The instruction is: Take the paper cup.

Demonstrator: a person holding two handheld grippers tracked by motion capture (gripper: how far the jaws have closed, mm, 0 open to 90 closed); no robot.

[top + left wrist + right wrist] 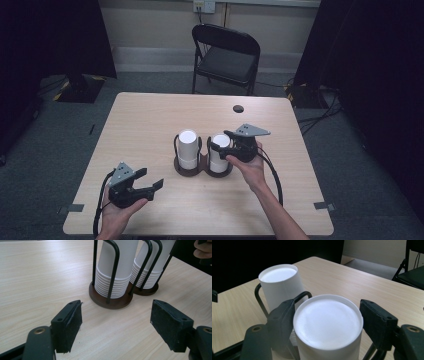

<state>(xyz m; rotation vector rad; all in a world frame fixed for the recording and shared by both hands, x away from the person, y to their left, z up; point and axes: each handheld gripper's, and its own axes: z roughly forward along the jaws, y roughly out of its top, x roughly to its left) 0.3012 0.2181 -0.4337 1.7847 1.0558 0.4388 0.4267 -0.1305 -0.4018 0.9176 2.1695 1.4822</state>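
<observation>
Your right gripper (221,140) straddles the top of the right-hand stack of upside-down white paper cups (328,325), its jaws either side of the top cup; the left pad looks to touch the wall while the right stands just clear, so it isn't clamped yet. Both stacks sit in a dark twin-ring wire holder on a brown wooden base (110,301) mid-table, which keeps them upright. Your left gripper (147,181) rests wide and empty near the table's front edge, facing the left stack (117,267).
</observation>
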